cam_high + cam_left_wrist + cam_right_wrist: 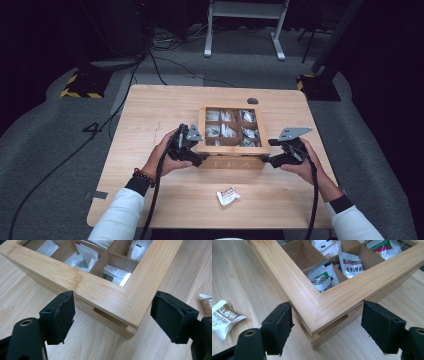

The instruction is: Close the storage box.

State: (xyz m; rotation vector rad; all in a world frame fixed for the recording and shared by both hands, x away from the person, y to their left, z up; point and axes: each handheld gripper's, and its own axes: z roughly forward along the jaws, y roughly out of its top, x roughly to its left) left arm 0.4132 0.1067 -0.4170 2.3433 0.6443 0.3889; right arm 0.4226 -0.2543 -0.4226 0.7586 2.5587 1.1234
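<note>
A bamboo tea box [231,162] marked TEA stands mid-table, and its window lid [202,131] shows several compartments of tea sachets. My left gripper [199,153] straddles the lid's front-left corner [120,305]; both pads [61,315] rest against the lid's edges. My right gripper [268,151] holds the front-right corner [324,307] the same way, pads [282,325] against the frame. At both corners a dark gap shows between lid and base, so the lid sits slightly raised. A loose white-and-brown sachet [228,196] [224,317] lies on the table in front of the box.
A small dark object [252,100] lies behind the box near the table's far edge. Bare wood [150,115] spreads left of the box. Beyond the table are a white stand [245,25], floor cables [165,65] and yellow-black striped bases [80,87].
</note>
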